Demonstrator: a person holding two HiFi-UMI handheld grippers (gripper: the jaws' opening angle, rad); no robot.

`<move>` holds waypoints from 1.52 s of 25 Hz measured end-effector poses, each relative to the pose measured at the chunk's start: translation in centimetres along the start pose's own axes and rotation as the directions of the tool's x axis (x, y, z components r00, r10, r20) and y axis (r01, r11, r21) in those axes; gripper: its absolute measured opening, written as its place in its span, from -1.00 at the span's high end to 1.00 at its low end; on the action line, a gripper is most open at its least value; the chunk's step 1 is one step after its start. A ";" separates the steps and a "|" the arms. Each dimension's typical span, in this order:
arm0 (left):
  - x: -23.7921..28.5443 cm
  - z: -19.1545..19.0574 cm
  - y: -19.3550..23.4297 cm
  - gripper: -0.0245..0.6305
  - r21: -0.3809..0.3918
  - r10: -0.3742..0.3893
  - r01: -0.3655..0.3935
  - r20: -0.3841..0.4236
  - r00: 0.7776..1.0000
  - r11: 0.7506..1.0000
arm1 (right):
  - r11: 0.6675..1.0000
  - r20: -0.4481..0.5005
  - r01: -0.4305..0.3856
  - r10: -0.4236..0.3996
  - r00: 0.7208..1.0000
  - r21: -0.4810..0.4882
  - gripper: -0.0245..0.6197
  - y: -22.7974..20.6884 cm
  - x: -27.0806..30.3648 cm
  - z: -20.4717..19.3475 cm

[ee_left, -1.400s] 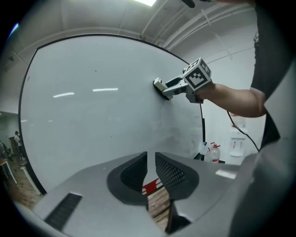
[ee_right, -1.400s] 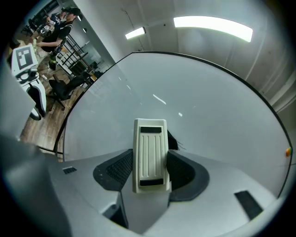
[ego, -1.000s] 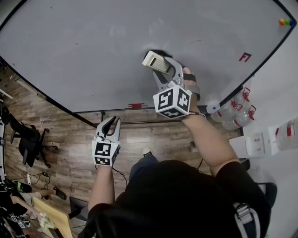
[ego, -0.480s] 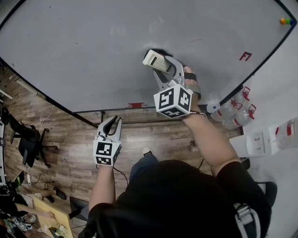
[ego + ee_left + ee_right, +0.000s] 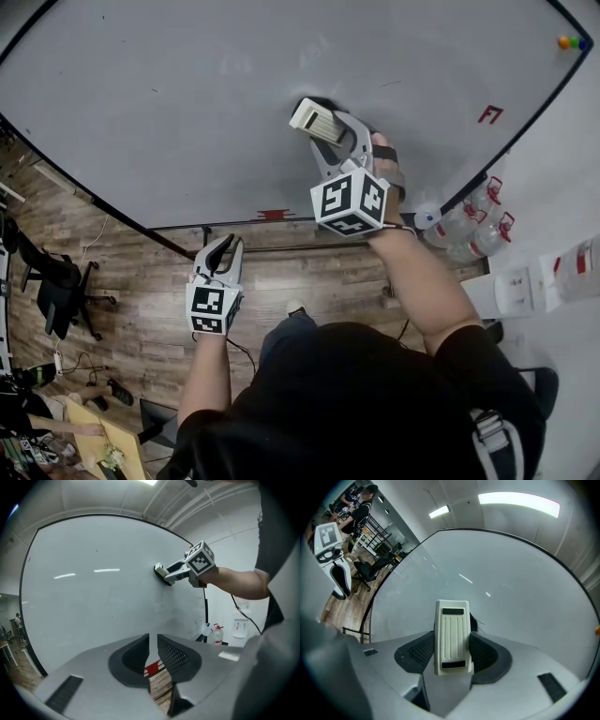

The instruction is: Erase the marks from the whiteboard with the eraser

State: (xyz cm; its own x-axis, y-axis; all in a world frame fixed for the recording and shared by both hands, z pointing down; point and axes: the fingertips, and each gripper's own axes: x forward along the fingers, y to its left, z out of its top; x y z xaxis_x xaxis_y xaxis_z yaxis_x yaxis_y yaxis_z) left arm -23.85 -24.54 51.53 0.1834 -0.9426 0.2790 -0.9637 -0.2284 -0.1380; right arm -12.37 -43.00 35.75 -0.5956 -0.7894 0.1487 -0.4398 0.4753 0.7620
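The cream ribbed plastic eraser (image 5: pixel 314 118), pinched in the right gripper (image 5: pixel 326 131), has crept a touch upward and to the right across the white whiteboard (image 5: pixel 187 112). This takes it slightly nearer the small red mark (image 5: pixel 489 114). The gripper's marker cube has risen with it by the same slight amount. In the lower-left corner, what looks like a person's forearm (image 5: pixel 37 427) now reaches in beside the light wooden worktop (image 5: pixel 94 433). The clutter on that worktop sits lower in view than a second ago.
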 end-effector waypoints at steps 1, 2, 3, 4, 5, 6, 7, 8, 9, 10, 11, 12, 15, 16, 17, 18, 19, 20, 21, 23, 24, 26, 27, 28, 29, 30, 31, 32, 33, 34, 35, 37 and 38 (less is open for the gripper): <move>0.1 0.1 -0.1 0.73 0.002 -0.001 0.001 0.001 1.000 1.000 | 1.000 0.000 0.008 -0.008 1.000 0.002 0.22 -0.5 -0.2 0.0; 0.2 0.2 -0.1 0.73 0.003 -0.003 0.003 0.002 1.000 1.000 | 1.000 0.001 0.017 -0.017 1.000 0.004 0.22 -1.0 -0.2 -0.1; 0.3 0.3 -0.2 0.73 0.004 -0.005 0.005 0.003 1.000 1.000 | 1.000 0.001 0.024 -0.024 1.000 0.006 0.22 -1.6 -0.3 -0.3; 0.4 0.4 -0.3 0.73 0.006 -0.007 0.007 0.003 1.000 1.000 | 0.999 0.000 0.031 -0.031 1.000 0.008 0.22 -2.1 -0.4 -0.4; 0.6 0.5 -0.4 0.73 0.007 -0.010 0.010 0.003 1.000 1.000 | 0.999 -0.001 0.038 -0.038 0.999 0.011 0.22 -2.6 -0.5 -0.6; 0.7 0.6 -0.5 0.73 0.010 -0.013 0.013 0.004 1.000 1.000 | 0.999 -0.003 0.046 -0.046 0.999 0.012 0.22 -3.1 -0.7 -0.7; 0.8 0.7 -0.7 0.73 0.013 -0.016 0.016 0.004 1.000 1.000 | 0.998 -0.004 0.054 -0.054 0.999 0.014 0.22 -3.6 -0.9 -0.8; 0.9 0.7 -0.8 0.73 0.017 -0.019 0.019 0.004 1.000 1.000 | 0.998 -0.005 0.061 -0.061 0.998 0.016 0.22 -4.1 -1.1 -0.9; 0.9 0.8 -1.0 0.73 0.021 -0.023 0.023 0.003 1.000 1.000 | 0.998 -0.007 0.068 -0.068 0.998 0.018 0.22 -4.5 -1.3 -1.1; 0.9 0.8 -1.2 0.73 0.024 -0.026 0.026 0.002 1.000 0.999 | 0.997 -0.010 0.073 -0.073 0.997 0.022 0.22 -4.9 -1.5 -1.2; 1.0 0.8 -1.3 0.73 0.025 -0.028 0.028 0.002 1.000 0.999 | 0.997 -0.013 0.078 -0.078 0.997 0.025 0.22 -5.4 -1.7 -1.4; 1.0 0.9 -1.4 0.73 0.026 -0.030 0.030 0.003 1.000 0.999 | 0.996 -0.016 0.084 -0.083 0.996 0.027 0.22 -5.9 -1.9 -1.5; 1.2 1.2 -1.7 0.73 0.032 -0.035 0.034 0.004 0.999 0.999 | 0.994 -0.025 0.106 -0.105 0.994 0.036 0.22 -7.5 -2.5 -2.1; 1.4 1.3 -1.8 0.73 0.037 -0.037 0.037 0.002 0.999 0.999 | 0.993 -0.028 0.113 -0.112 0.993 0.041 0.22 -8.0 -2.7 -2.4; 1.5 1.3 -2.0 0.73 0.043 -0.040 0.040 0.000 0.999 0.998 | 0.992 -0.031 0.121 -0.119 0.992 0.047 0.22 -8.6 -2.9 -2.7; 1.6 1.3 -2.2 0.73 0.049 -0.043 0.043 -0.004 0.999 0.998 | 0.990 -0.034 0.128 -0.126 0.991 0.053 0.22 -9.1 -3.1 -2.9; 1.8 1.3 -2.4 0.73 0.053 -0.046 0.046 -0.007 0.999 0.998 | 0.989 -0.038 0.135 -0.133 0.990 0.058 0.22 -9.5 -3.3 -3.2; 1.9 1.3 -2.6 0.73 0.054 -0.050 0.050 -0.008 0.999 0.997 | 0.988 -0.041 0.143 -0.140 0.989 0.062 0.22 -10.0 -3.5 -3.5; 2.0 1.3 -2.7 0.73 0.054 -0.053 0.053 -0.008 0.999 0.997 | 0.987 -0.044 0.149 -0.147 0.988 0.066 0.22 -10.4 -3.7 -3.7; 2.2 1.6 -3.0 0.73 0.055 -0.058 0.058 -0.005 0.998 0.997 | 0.984 -0.050 0.162 -0.159 0.986 0.072 0.22 -11.2 -4.0 -4.2; 2.4 1.7 -3.2 0.73 0.056 -0.061 0.062 -0.005 0.998 0.997 | 0.983 -0.053 0.168 -0.164 0.985 0.077 0.22 -11.6 -4.2 -4.5; 2.7 1.9 -3.5 0.73 0.060 -0.069 0.069 -0.004 0.998 0.996 | 0.979 -0.061 0.181 -0.176 0.982 0.089 0.22 -12.5 -4.6 -5.2; 2.8 2.0 -3.7 0.73 0.062 -0.073 0.073 -0.004 0.997 0.995 | 0.977 -0.066 0.189 -0.183 0.981 0.096 0.22 -12.9 -4.8 -5.5; 3.0 2.1 -3.9 0.73 0.062 -0.076 0.076 -0.002 0.997 0.995 | 0.975 -0.071 0.198 -0.191 0.979 0.103 0.22 -13.4 -5.0 -5.9; 3.1 2.1 -4.0 0.73 0.063 -0.080 0.080 -0.001 0.997 0.995 | 0.972 -0.078 0.208 -0.200 0.977 0.110 0.22 -13.9 -5.2 -6.3; 3.2 2.2 -4.1 0.73 0.066 -0.084 0.084 -0.001 0.996 0.994 | 0.969 -0.085 0.218 -0.209 0.974 0.116 0.22 -14.3 -5.4 -6.7; 3.3 2.3 -4.2 0.73 0.068 -0.087 0.087 -0.002 0.996 0.994 | 0.966 -0.094 0.229 -0.218 0.971 0.121 0.22 -14.8 -5.7 -7.2; 3.4 2.3 -4.3 0.73 0.071 -0.091 0.091 -0.002 0.996 0.993 | 0.963 -0.103 0.239 -0.227 0.968 0.125 0.22 -15.3 -5.9 -7.7; 3.5 2.3 -4.4 0.73 0.072 -0.093 0.093 -0.003 0.996 0.993 | 0.960 -0.113 0.249 -0.236 0.965 0.129 0.22 -15.7 -6.2 -8.3; 3.5 2.4 -4.5 0.73 0.073 -0.095 0.095 -0.004 0.995 0.993 | 0.957 -0.123 0.258 -0.242 0.962 0.133 0.22 -16.1 -6.4 -8.8; 3.6 2.4 -4.6 0.73 0.073 -0.096 0.096 -0.005 0.995 0.993 | 0.954 -0.133 0.266 -0.248 0.960 0.137 0.22 -16.5 -6.6 -9.4; 3.6 2.5 -4.7 0.73 0.074 -0.098 0.098 -0.006 0.995 0.992 | 0.950 -0.148 0.277 -0.255 0.956 0.148 0.22 -17.1 -7.0 -10.2; 3.6 2.5 -4.7 0.73 0.075 -0.099 0.100 -0.007 0.995 0.992 | 0.948 -0.151 0.280 -0.258 0.954 0.152 0.22 -17.3 -7.1 -10.4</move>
State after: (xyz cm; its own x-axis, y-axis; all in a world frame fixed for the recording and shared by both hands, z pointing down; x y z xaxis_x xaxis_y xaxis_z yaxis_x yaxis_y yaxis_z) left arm -18.16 -27.49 50.83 0.2770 -0.9135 0.2979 -0.9235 -0.3387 -0.1802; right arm 6.43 -49.68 28.07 -0.3537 -0.9345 0.0407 -0.6855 0.2886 0.6684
